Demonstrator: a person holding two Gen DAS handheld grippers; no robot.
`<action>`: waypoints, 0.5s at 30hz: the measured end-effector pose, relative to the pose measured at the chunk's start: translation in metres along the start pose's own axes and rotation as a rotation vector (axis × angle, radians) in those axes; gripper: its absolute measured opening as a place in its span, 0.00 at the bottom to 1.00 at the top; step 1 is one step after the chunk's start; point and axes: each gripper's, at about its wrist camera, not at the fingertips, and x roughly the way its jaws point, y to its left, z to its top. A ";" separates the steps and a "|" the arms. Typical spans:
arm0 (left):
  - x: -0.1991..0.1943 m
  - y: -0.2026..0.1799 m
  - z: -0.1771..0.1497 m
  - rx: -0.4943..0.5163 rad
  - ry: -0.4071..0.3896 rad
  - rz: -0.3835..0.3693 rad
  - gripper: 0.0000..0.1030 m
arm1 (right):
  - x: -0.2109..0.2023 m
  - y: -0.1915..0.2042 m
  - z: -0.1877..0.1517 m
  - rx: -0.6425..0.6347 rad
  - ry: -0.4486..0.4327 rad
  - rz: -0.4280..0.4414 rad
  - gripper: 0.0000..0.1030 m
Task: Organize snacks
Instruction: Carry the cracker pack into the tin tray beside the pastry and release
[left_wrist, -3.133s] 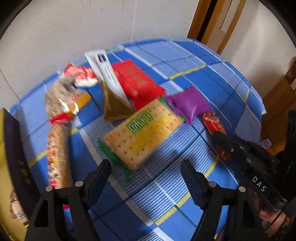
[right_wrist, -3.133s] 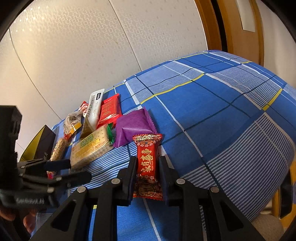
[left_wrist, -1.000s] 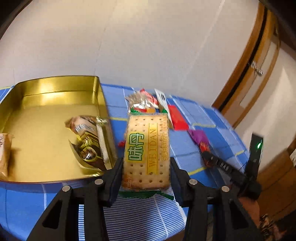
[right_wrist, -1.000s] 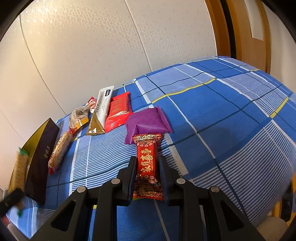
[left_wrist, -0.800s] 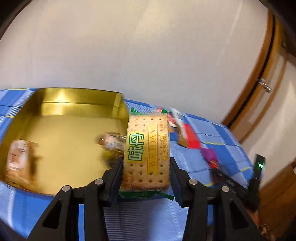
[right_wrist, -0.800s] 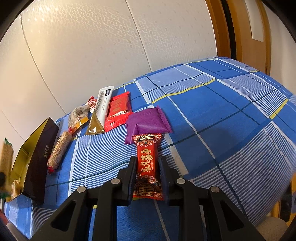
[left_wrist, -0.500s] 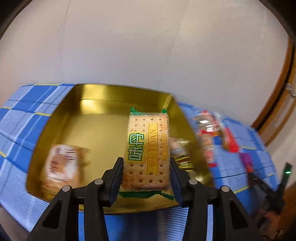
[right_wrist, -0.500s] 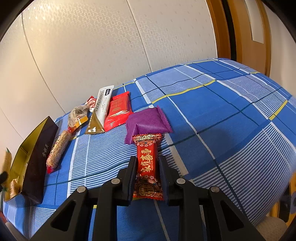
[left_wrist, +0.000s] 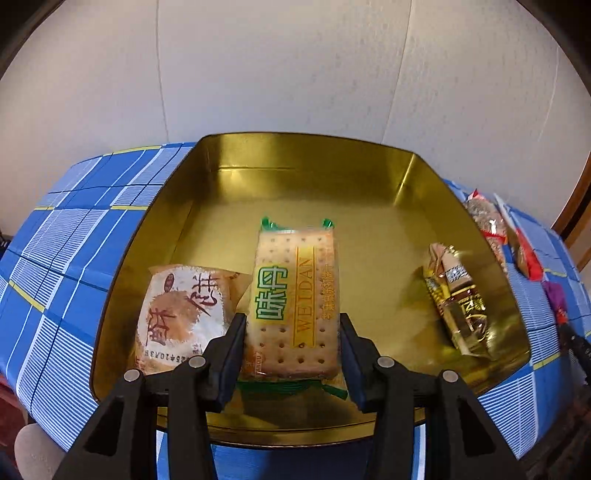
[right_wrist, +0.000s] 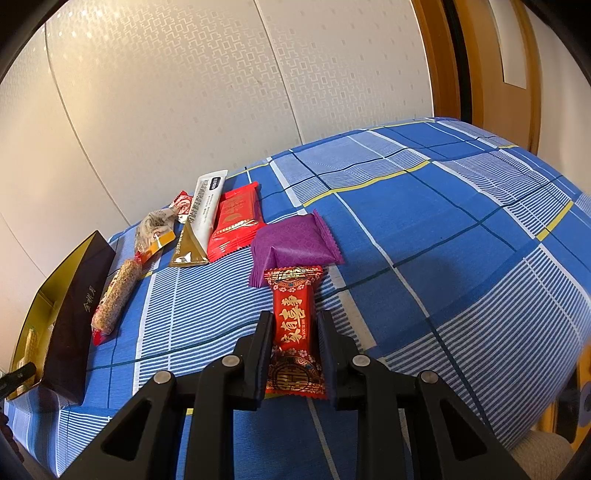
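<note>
My left gripper (left_wrist: 291, 321) is shut on a WEIDAN cracker packet (left_wrist: 295, 273) and holds it over the floor of an open gold tin (left_wrist: 303, 177). In the tin, a round pastry packet (left_wrist: 181, 310) lies on the left and a gold-wrapped snack (left_wrist: 456, 295) on the right. My right gripper (right_wrist: 294, 317) is shut on a red candy packet (right_wrist: 293, 295) with gold characters, low over the blue checked tablecloth (right_wrist: 443, 229). The tin (right_wrist: 74, 314) stands at the far left of the right wrist view, showing its dark outer side.
On the cloth between tin and candy lie a purple packet (right_wrist: 291, 245), a red packet (right_wrist: 234, 218), a white-and-gold sachet (right_wrist: 199, 221), a sesame bar (right_wrist: 116, 299) and a clear-wrapped snack (right_wrist: 153, 225). A wall stands close behind, and a wooden door frame (right_wrist: 447, 59) at the right.
My left gripper has carried the cracker packet leftward from beside the tin to over its middle and tipped downward. The right gripper has stayed put with the red candy packet.
</note>
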 end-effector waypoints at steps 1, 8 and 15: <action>0.000 -0.001 -0.002 0.001 0.004 0.012 0.48 | 0.000 0.000 0.000 0.001 0.000 0.000 0.24; 0.001 -0.014 -0.005 0.016 -0.014 0.043 0.48 | 0.000 0.000 0.000 0.002 -0.001 0.001 0.24; -0.005 -0.009 -0.002 -0.029 -0.030 0.025 0.48 | -0.001 -0.002 0.000 0.011 0.004 0.022 0.23</action>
